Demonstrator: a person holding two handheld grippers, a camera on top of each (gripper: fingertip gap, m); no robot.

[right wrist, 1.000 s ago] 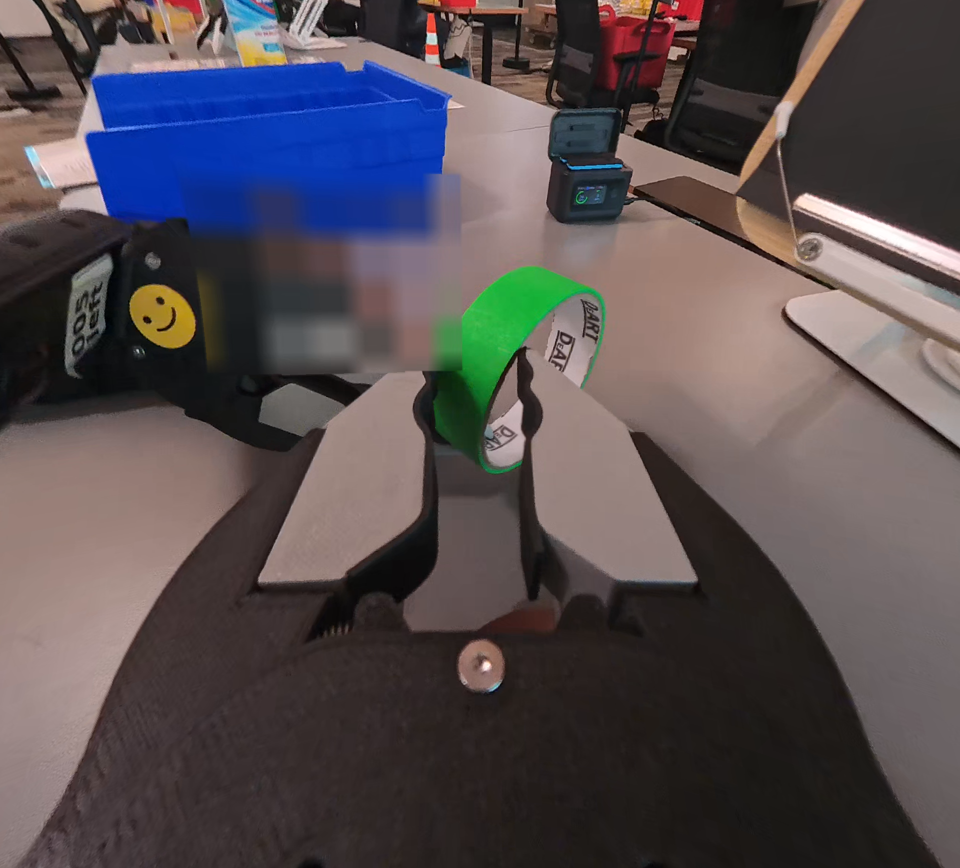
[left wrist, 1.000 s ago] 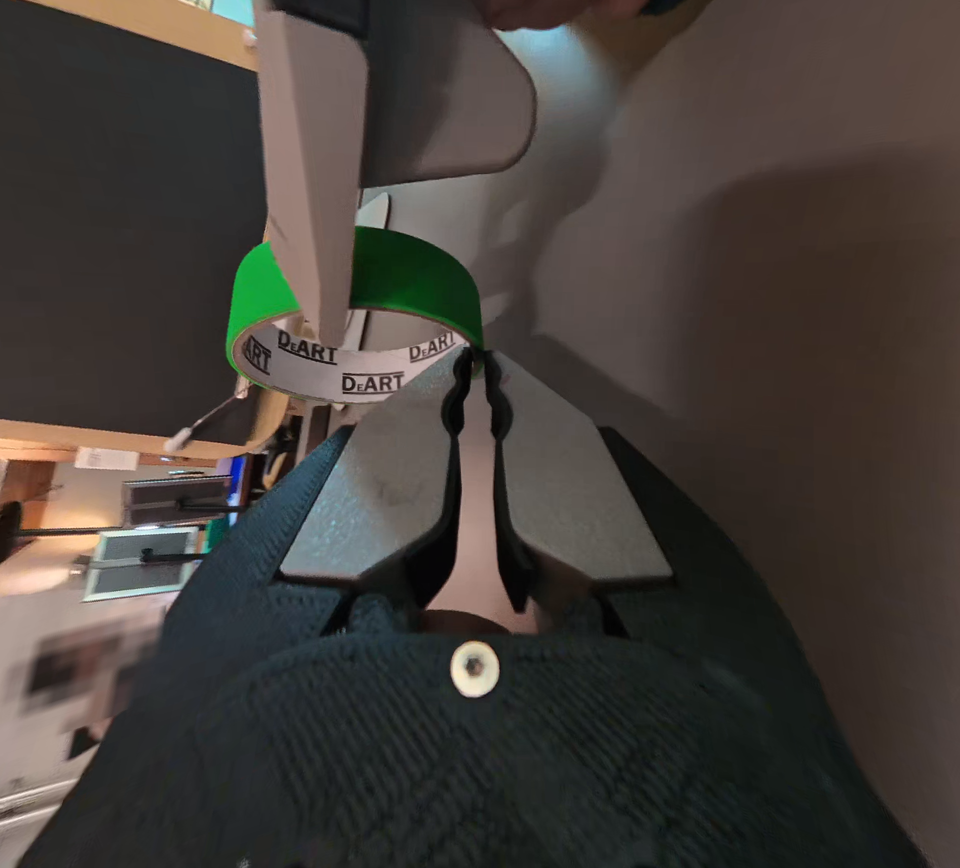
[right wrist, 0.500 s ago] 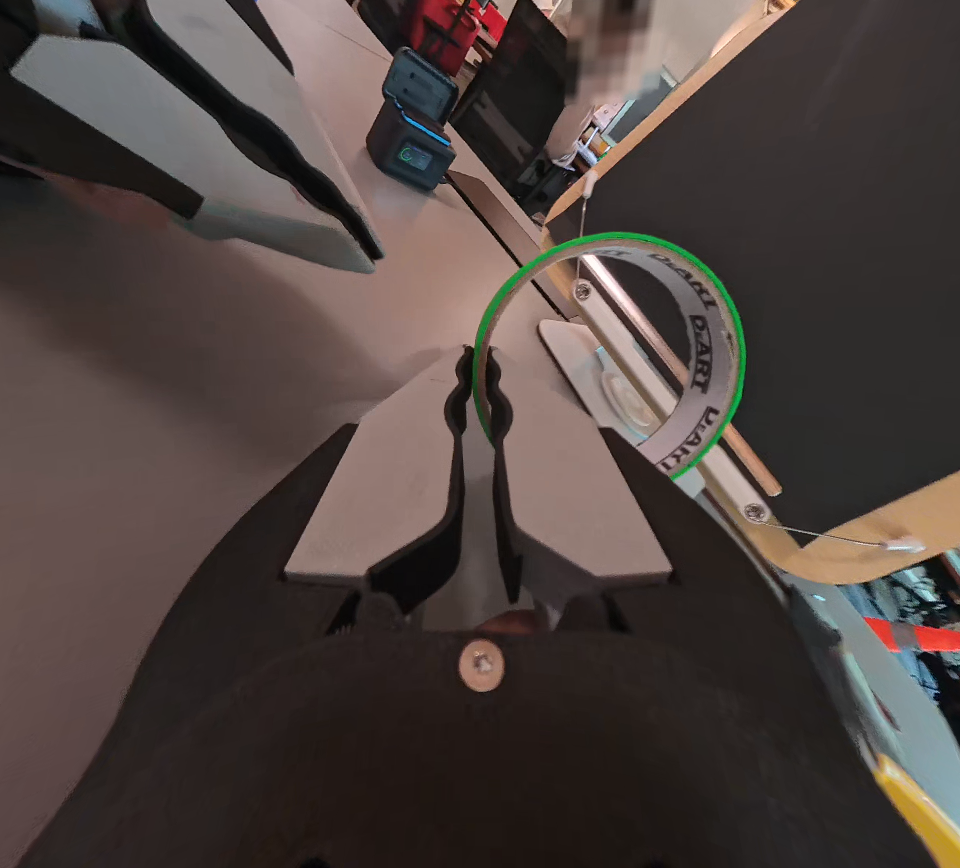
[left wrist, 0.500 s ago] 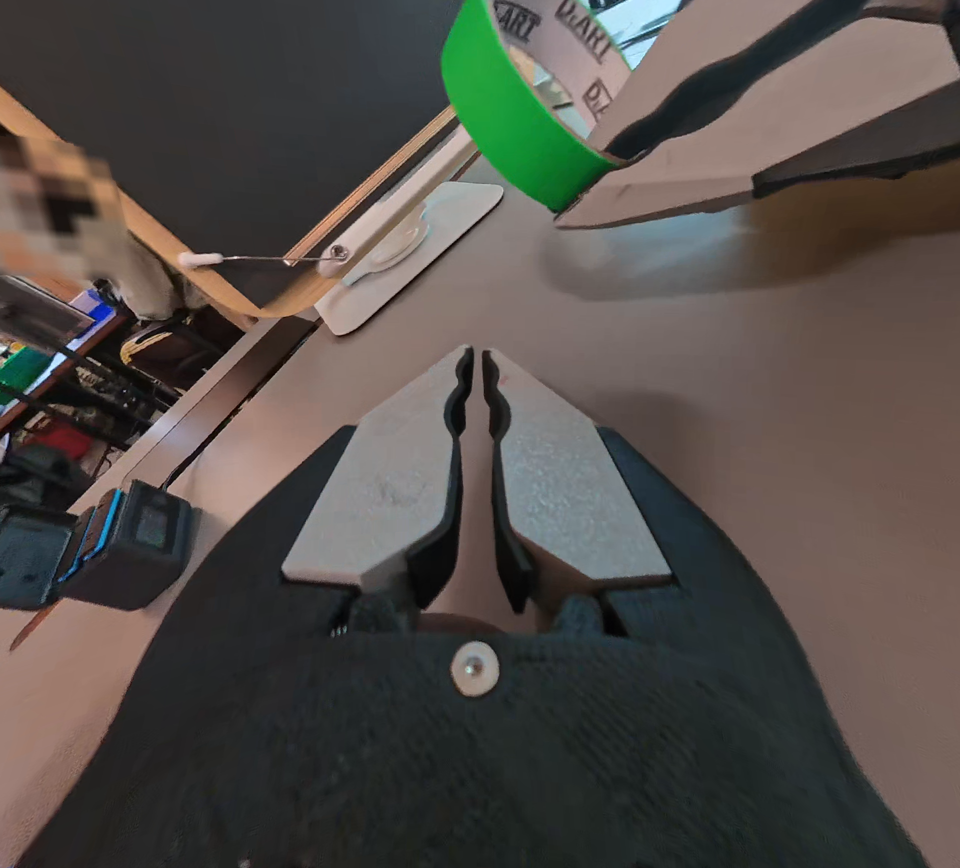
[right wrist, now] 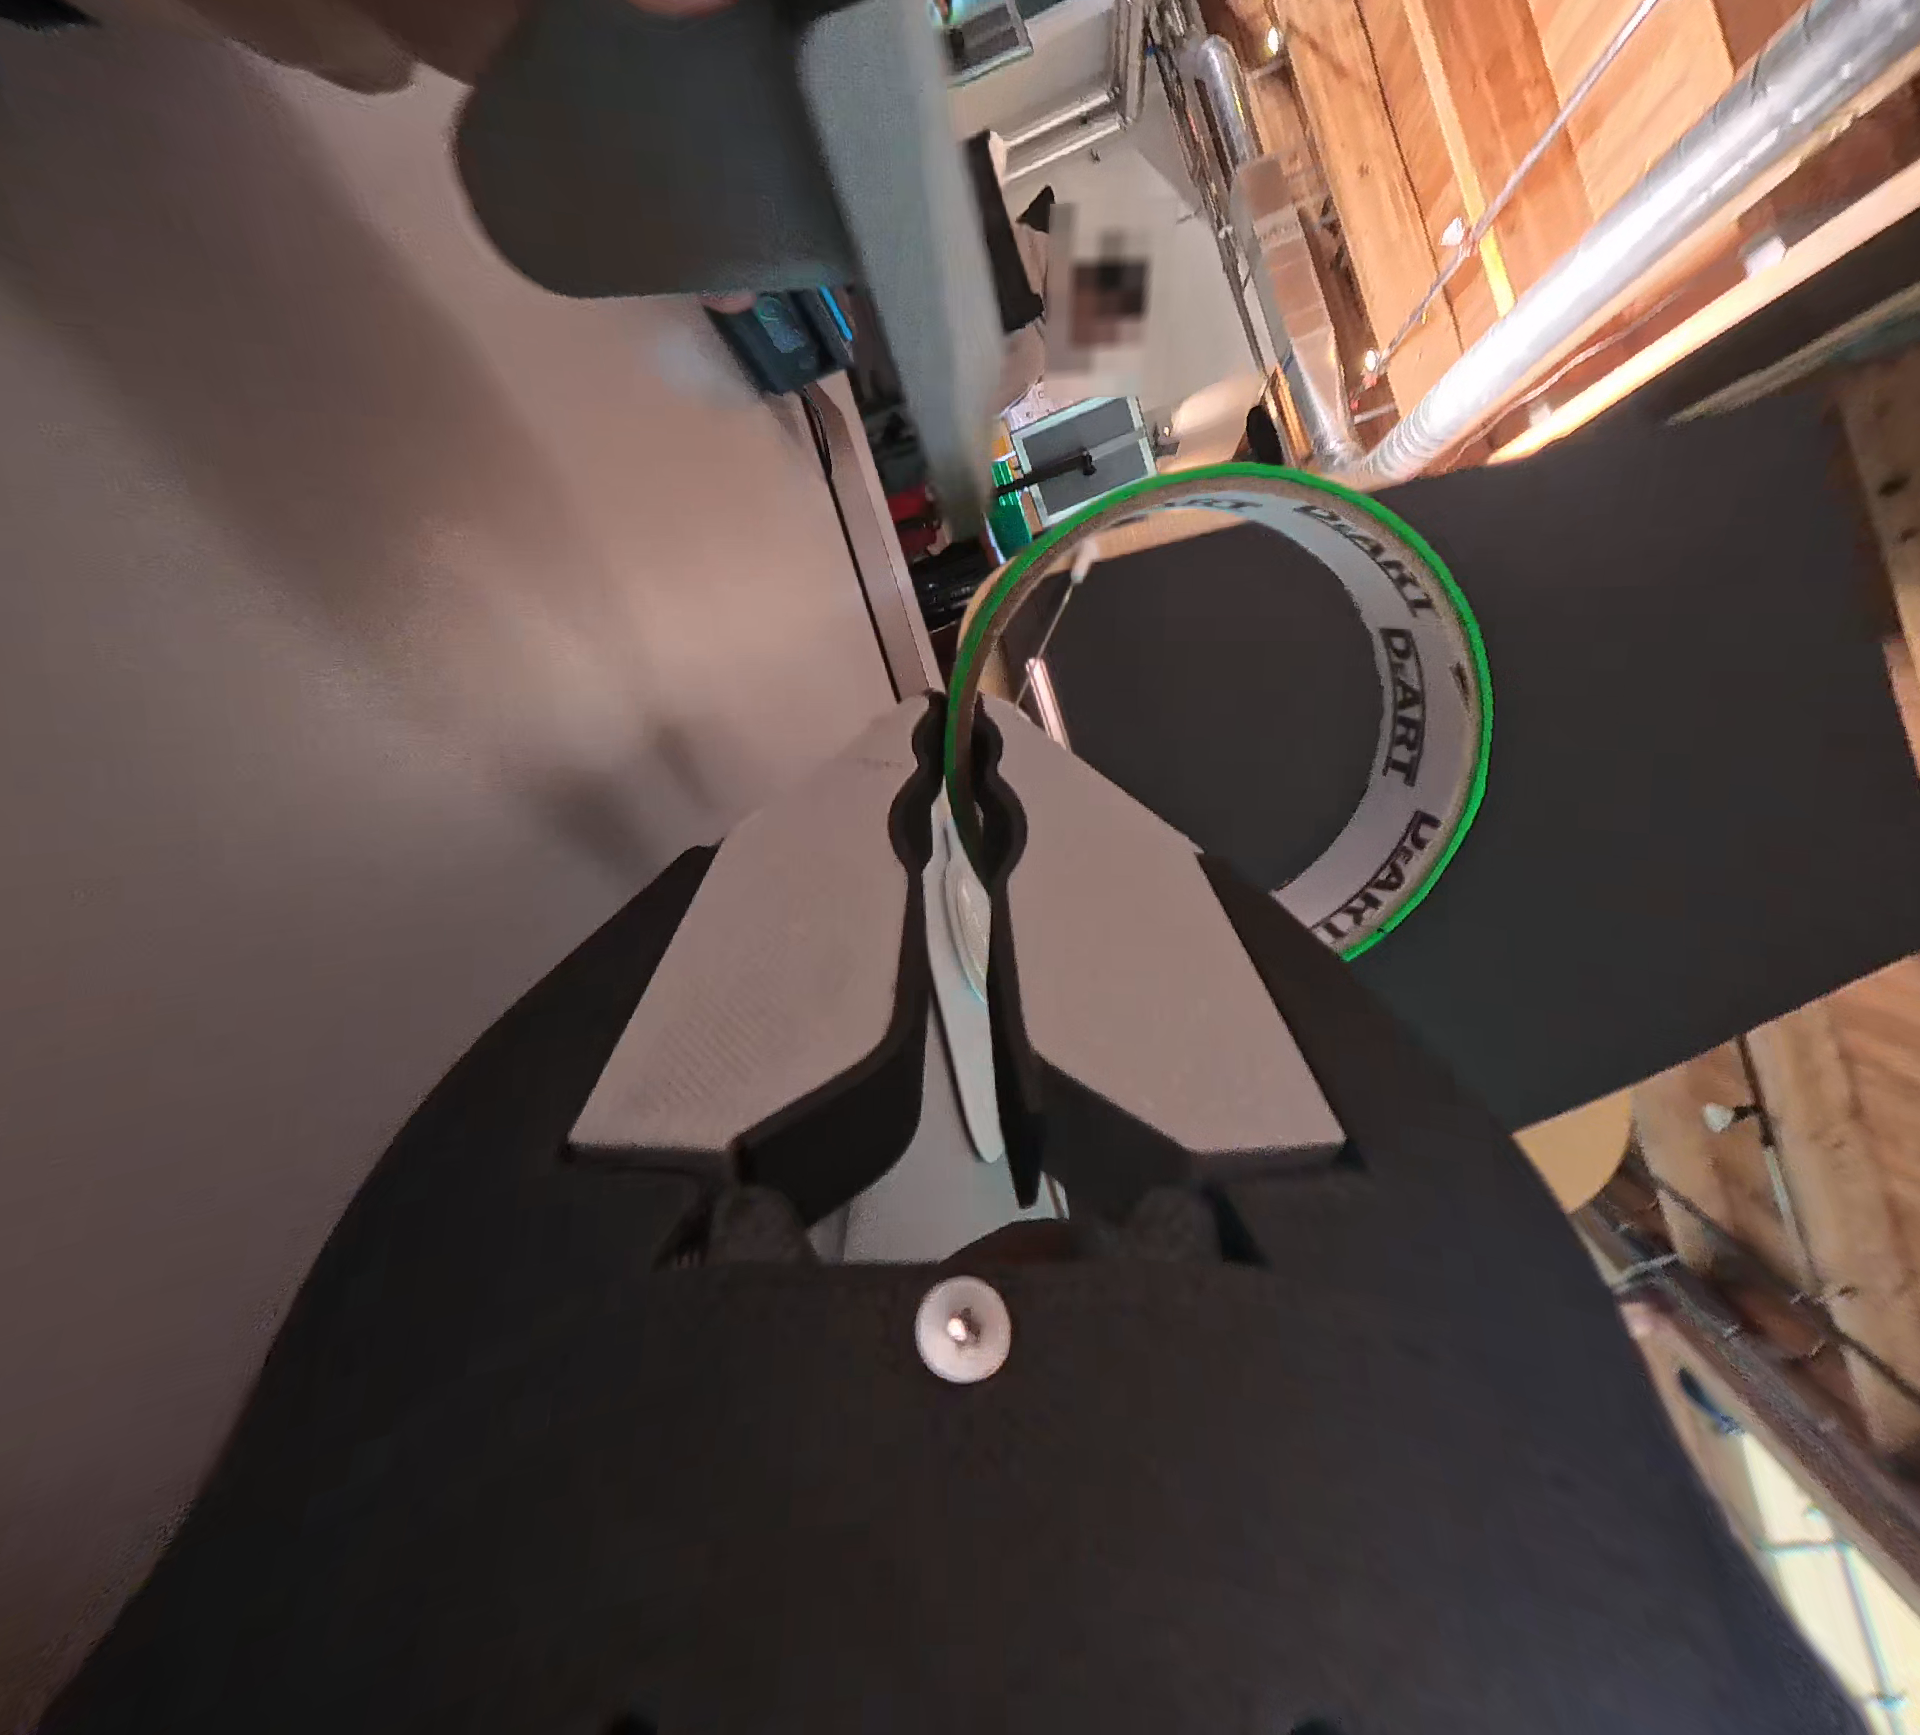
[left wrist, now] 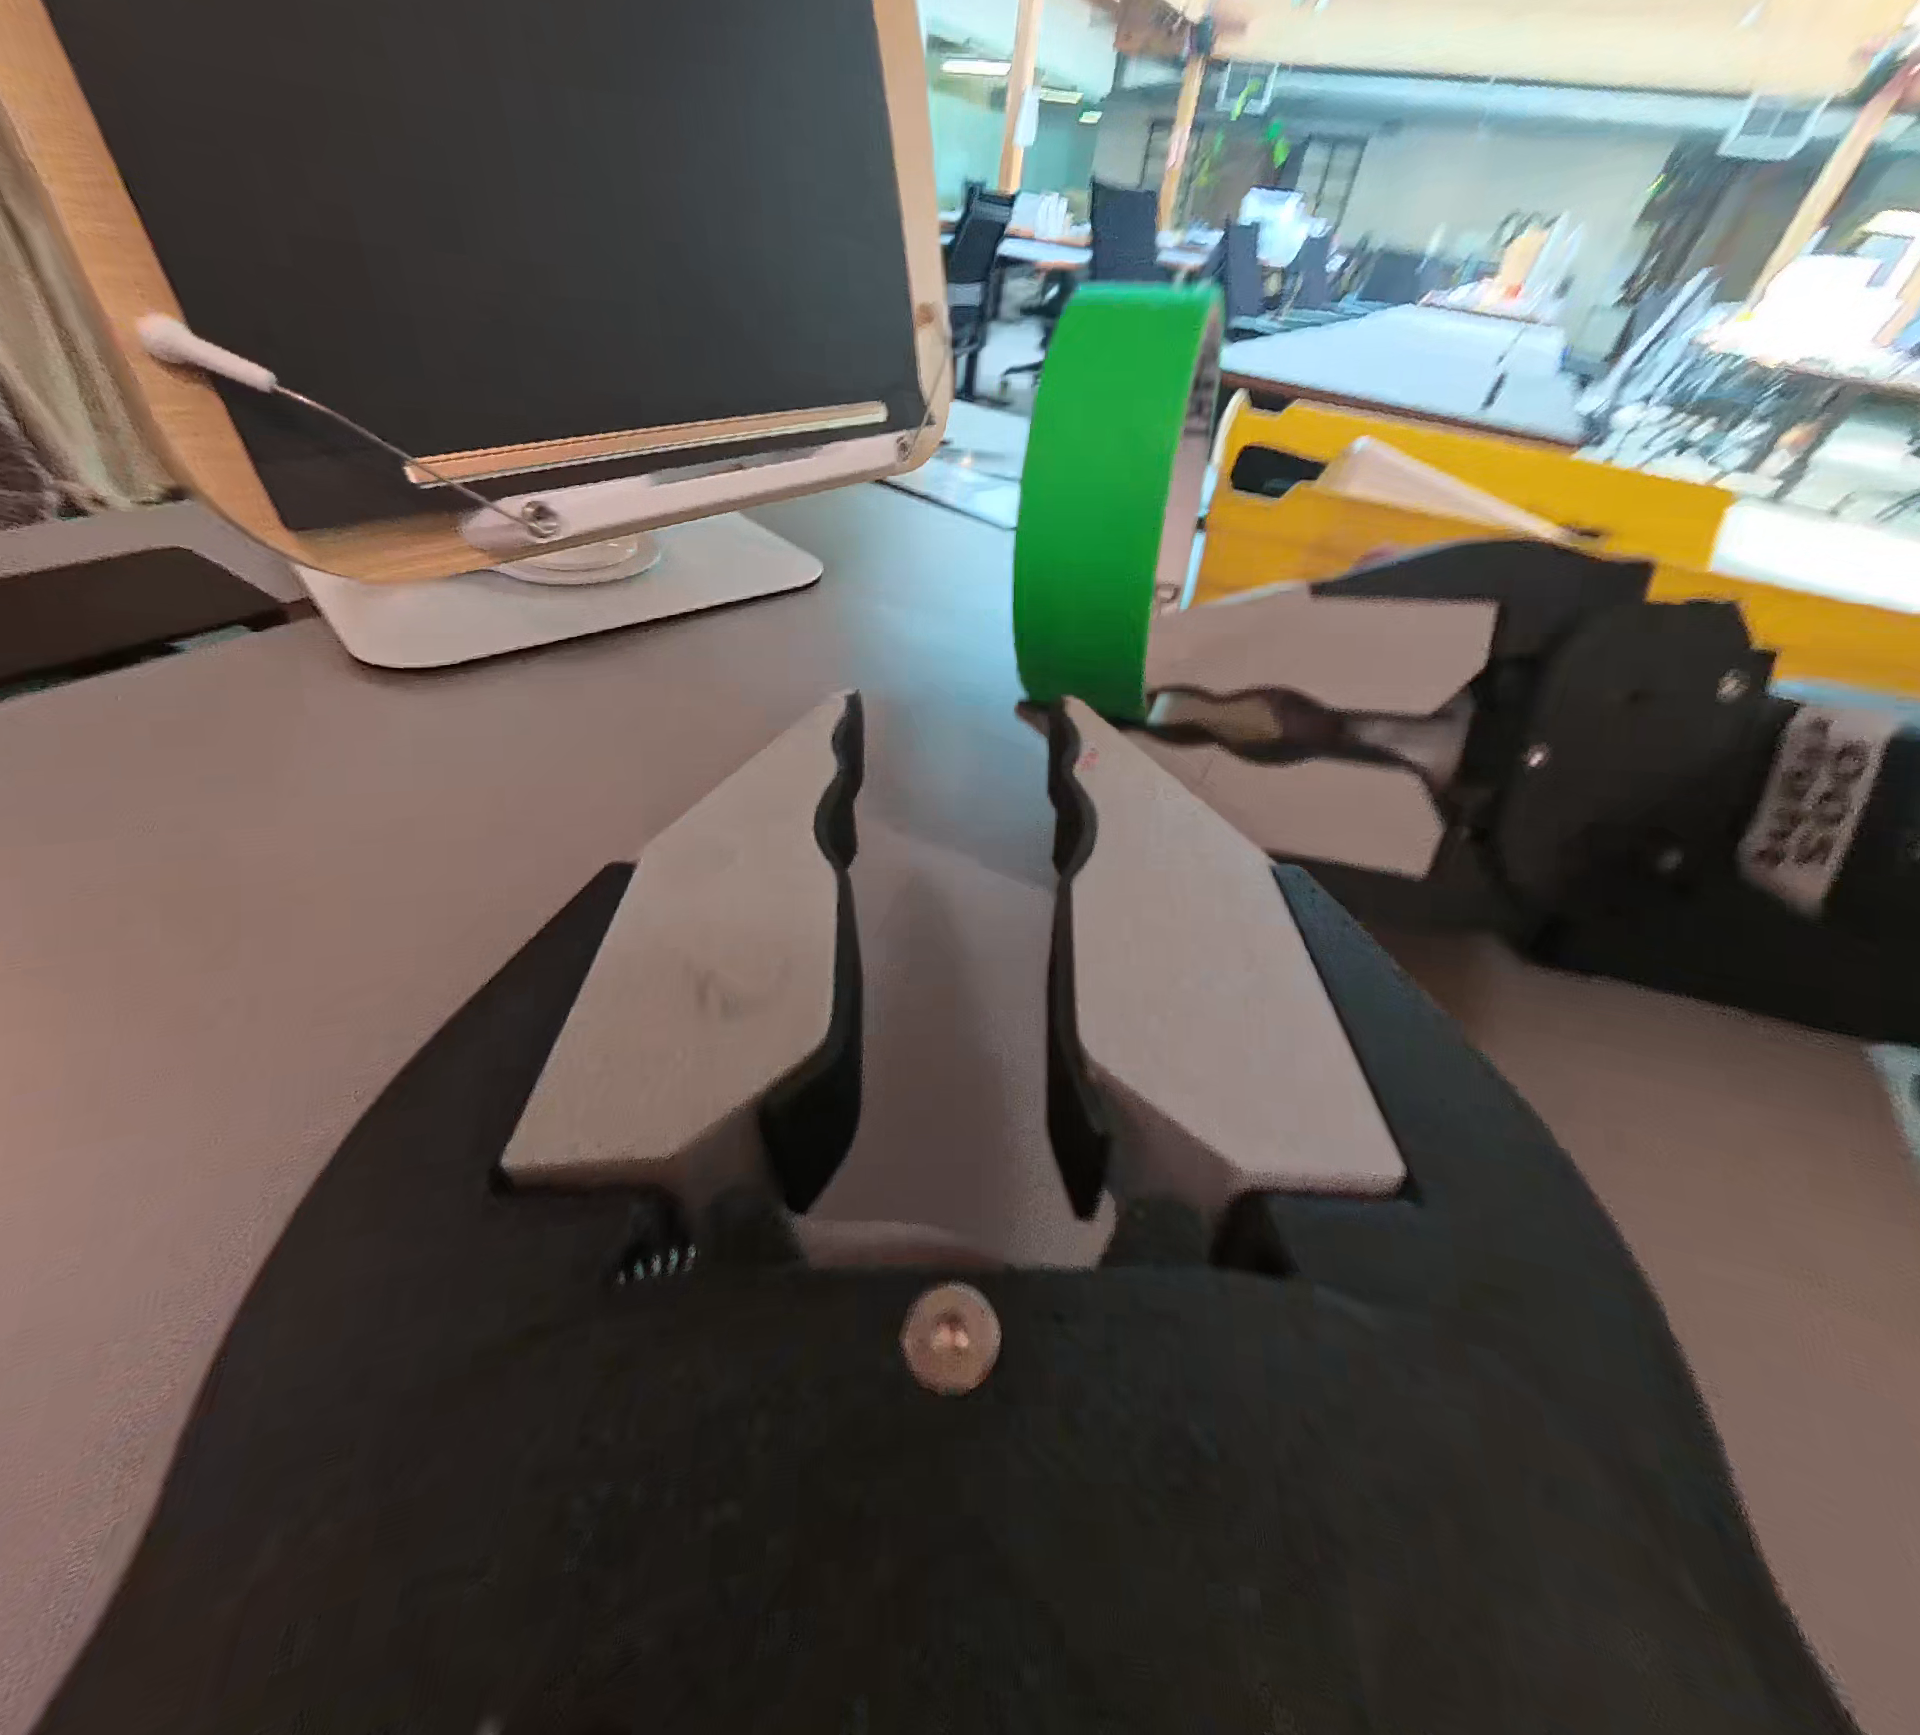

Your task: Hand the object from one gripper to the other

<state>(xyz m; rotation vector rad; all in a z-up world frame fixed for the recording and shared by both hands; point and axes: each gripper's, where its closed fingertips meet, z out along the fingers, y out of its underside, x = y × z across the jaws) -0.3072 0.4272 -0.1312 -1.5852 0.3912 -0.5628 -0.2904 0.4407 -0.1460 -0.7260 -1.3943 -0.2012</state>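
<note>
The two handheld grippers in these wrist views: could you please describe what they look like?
Both look alike. The left gripper and right gripper each have a black, textured, rounded body with a silver screw at its centre, and two flat grey fingers that taper to points, with wavy black inner edges. In the left wrist view, the right gripper's black body carries a white label. No cables or sleeves show.

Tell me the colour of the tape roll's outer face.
Bright green; the tape roll shows it best in the left wrist view.
</note>
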